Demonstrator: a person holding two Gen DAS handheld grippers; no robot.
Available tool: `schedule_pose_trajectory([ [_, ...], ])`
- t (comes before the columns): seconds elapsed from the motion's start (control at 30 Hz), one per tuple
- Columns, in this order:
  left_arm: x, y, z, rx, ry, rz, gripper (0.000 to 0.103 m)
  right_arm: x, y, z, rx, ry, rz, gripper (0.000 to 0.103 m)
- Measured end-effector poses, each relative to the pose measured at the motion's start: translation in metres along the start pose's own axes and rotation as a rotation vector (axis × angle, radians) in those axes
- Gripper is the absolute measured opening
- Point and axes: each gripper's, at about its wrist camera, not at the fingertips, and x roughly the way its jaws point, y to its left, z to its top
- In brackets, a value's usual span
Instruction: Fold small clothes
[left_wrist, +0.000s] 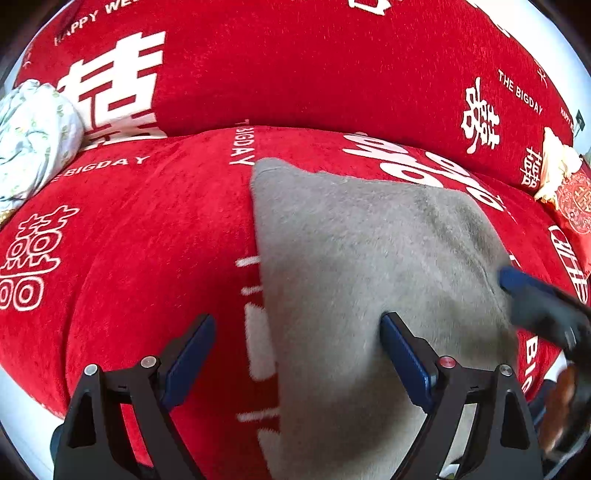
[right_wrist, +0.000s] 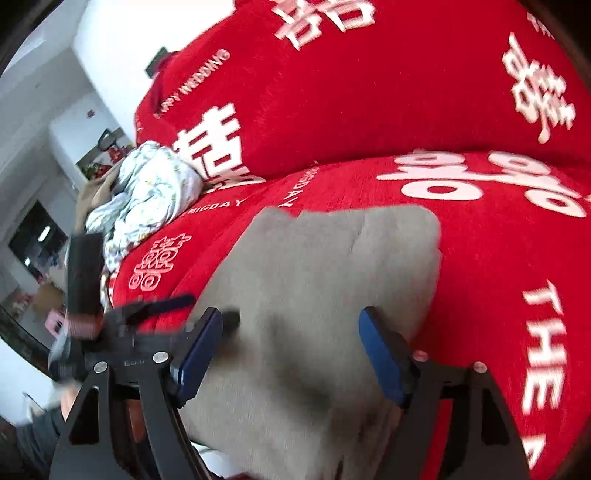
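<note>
grey garment (left_wrist: 369, 266) is lying flat on the red sofa cover (left_wrist: 147, 240); i'm holding both the left gripper (left_wrist: 297, 354) and the right gripper (right_wrist: 291, 347) wide open, gripping nothing.

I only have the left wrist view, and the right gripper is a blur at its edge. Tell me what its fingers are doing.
Observer: The right gripper is open; its fingers straddle the grey garment without pinching it.
Operator: Report the garment's near edge.
Observer: Near the right finger the edge appears to show stacked layers, so the garment looks folded.
Operator: Check beyond the floral bundle.
Observer: A beige cloth lies against the floral bundle on its room side.
</note>
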Motion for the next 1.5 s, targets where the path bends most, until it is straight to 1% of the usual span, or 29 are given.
schedule_pose_trajectory([
  [0.1,0.008,0.000,0.006,-0.021,0.024,-0.023,0.091,0.032,-0.023,0.019,0.074,0.063,-0.023,0.079],
  [0.17,0.010,0.001,0.008,-0.025,0.037,-0.029,0.091,0.039,-0.028,0.025,0.083,0.059,-0.037,0.079],
  [0.23,0.006,-0.001,0.009,-0.019,0.037,-0.014,0.091,0.038,-0.024,0.029,0.080,0.056,-0.093,0.079],
  [0.3,-0.002,-0.005,0.008,-0.006,0.021,0.025,0.091,0.028,-0.012,0.027,0.048,0.023,-0.151,0.080],
  [0.37,-0.014,-0.012,0.005,0.025,-0.010,0.076,0.091,0.016,0.002,0.019,-0.020,-0.005,-0.219,0.081],
  [0.43,-0.026,-0.017,0.002,0.054,-0.034,0.103,0.091,0.002,0.013,0.007,-0.063,-0.028,-0.273,0.082],
  [0.53,-0.042,-0.023,-0.006,0.076,-0.062,0.094,0.091,-0.020,0.019,-0.012,-0.069,-0.056,-0.305,0.083],
  [0.6,-0.050,-0.025,-0.009,0.070,-0.072,0.070,0.091,-0.033,0.022,-0.021,-0.068,-0.074,-0.323,0.084],
  [0.63,-0.056,-0.025,-0.013,0.072,-0.096,0.056,0.091,-0.039,0.022,-0.025,-0.072,-0.082,-0.331,0.084],
  [0.7,-0.065,-0.025,-0.017,0.075,-0.135,0.054,0.091,-0.054,0.025,-0.033,-0.072,-0.113,-0.358,0.084],
  [0.73,-0.069,-0.026,-0.020,0.069,-0.153,0.062,0.091,-0.057,0.026,-0.035,-0.071,-0.123,-0.362,0.085],
  [0.83,-0.082,-0.025,-0.034,0.028,-0.225,0.136,0.091,-0.068,0.033,-0.045,-0.089,-0.134,-0.371,0.085],
  [0.93,-0.081,-0.023,-0.040,0.006,-0.202,0.157,0.091,-0.066,0.042,-0.057,-0.136,-0.122,-0.398,0.086],
  [1.03,-0.082,-0.022,-0.044,0.005,-0.204,0.184,0.091,-0.064,0.051,-0.067,-0.178,-0.108,-0.417,0.086],
  [1.1,-0.086,-0.023,-0.048,0.012,-0.215,0.168,0.091,-0.062,0.055,-0.073,-0.199,-0.098,-0.419,0.086],
  [1.2,-0.091,-0.024,-0.050,0.022,-0.241,0.173,0.091,-0.058,0.061,-0.080,-0.215,-0.084,-0.412,0.086],
  [1.3,-0.094,-0.025,-0.050,0.027,-0.245,0.167,0.091,-0.054,0.067,-0.086,-0.230,-0.069,-0.406,0.086],
  [1.5,-0.095,-0.028,-0.050,0.027,-0.246,0.173,0.091,-0.052,0.075,-0.089,-0.257,-0.068,-0.404,0.086],
])
